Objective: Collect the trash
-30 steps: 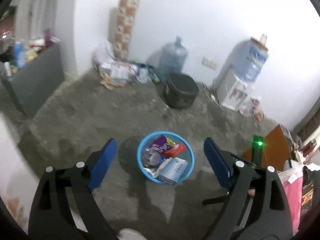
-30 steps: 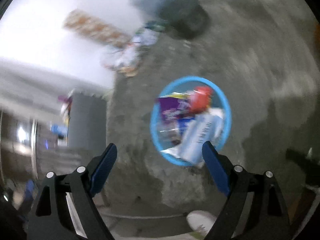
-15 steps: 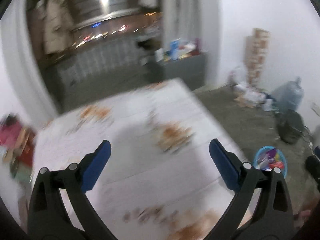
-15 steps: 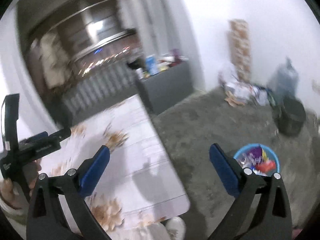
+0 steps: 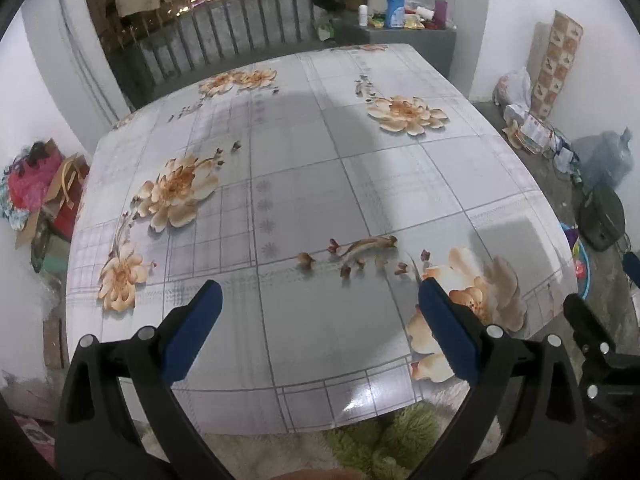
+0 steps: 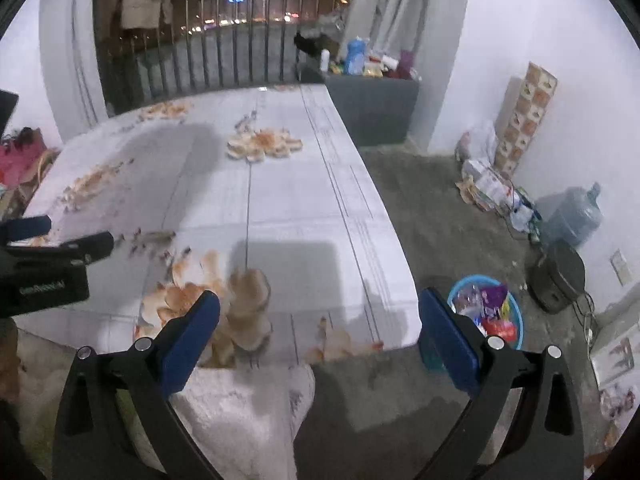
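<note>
Left wrist view: the left hand-held gripper (image 5: 316, 320) is spread wide with nothing in it, over the table (image 5: 304, 184) with its flower cloth. A bit of the blue trash basket (image 5: 581, 264) peeks out past the table's right edge.

Right wrist view: the right hand-held gripper (image 6: 318, 330) is spread wide too – nothing between its blue pads. The basket sits on the floor (image 6: 448, 216) near the table corner, full of wrappers (image 6: 490, 304)
</note>
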`<act>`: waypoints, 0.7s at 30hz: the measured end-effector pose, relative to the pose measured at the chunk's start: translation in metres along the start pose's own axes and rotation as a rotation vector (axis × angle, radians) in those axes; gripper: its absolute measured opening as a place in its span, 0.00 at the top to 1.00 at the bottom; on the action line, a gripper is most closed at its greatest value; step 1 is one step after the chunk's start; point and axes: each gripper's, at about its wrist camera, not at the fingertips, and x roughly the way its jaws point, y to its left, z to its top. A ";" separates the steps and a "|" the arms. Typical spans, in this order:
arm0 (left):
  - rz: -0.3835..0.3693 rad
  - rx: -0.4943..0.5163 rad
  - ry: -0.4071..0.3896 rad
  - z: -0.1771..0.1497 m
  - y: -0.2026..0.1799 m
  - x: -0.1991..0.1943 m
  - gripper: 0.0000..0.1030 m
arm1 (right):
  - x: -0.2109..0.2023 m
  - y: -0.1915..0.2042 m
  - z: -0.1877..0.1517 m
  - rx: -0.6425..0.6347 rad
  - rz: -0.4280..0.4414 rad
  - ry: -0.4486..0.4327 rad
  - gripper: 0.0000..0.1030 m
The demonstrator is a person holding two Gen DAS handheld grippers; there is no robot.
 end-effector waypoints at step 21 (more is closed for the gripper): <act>-0.028 0.041 -0.016 0.010 -0.005 0.003 0.09 | 0.004 -0.016 -0.008 0.025 -0.140 0.058 0.06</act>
